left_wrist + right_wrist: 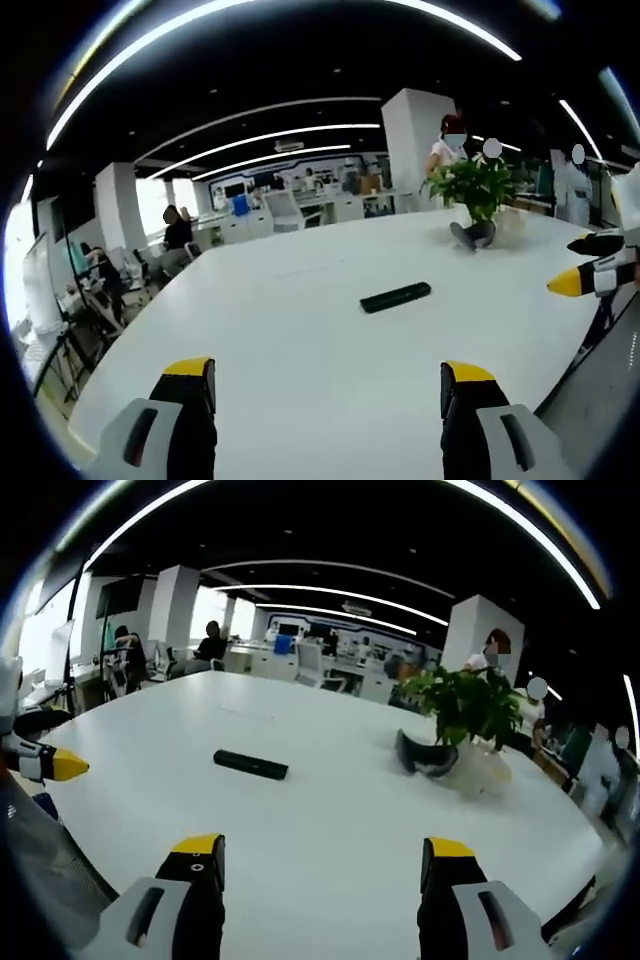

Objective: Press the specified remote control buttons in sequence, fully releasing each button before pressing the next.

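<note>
The slim black remote control [395,297] lies flat mid-table, well apart from the left gripper [327,385] and right gripper [322,860], both with jaws spread and empty; judged light, rigid and slide-prone, it wants pressing straight down.

Bright ceiling strip lights [270,135] glare on the white table [300,350]; edges bend, background soft.
</note>
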`<state>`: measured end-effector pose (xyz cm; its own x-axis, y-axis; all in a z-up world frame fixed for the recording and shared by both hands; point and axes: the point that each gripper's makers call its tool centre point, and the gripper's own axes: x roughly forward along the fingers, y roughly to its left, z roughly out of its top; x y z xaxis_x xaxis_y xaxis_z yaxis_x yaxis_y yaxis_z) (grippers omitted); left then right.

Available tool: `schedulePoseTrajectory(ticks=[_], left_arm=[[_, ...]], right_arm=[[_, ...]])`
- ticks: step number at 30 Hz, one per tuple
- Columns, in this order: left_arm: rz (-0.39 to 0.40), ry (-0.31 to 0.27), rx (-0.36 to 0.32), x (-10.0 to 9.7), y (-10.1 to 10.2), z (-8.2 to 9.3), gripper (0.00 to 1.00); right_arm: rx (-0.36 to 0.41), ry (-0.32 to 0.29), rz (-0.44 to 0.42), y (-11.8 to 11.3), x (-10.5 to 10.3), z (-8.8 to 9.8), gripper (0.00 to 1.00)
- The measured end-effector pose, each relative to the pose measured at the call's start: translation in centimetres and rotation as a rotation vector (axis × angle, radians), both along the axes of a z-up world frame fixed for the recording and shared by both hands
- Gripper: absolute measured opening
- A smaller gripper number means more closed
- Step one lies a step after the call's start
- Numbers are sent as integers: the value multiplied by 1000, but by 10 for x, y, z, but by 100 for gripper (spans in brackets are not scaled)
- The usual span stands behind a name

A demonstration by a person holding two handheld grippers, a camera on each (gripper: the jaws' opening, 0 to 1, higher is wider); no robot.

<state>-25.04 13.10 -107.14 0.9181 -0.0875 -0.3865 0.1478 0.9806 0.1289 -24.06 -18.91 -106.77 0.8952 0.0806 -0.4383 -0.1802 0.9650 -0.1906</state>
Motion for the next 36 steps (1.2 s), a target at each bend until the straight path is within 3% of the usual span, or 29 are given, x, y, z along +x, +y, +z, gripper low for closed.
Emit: schedulePoseTrajectory(ticks=[16, 36], left_arm=[[-10, -9, 10, -2, -2, 2, 97], [-16, -24, 1, -2, -5, 8, 95]], right_arm=[[-52, -7, -21, -5, 0, 0, 83], [-43, -2, -3, -1, 0, 0, 80]])
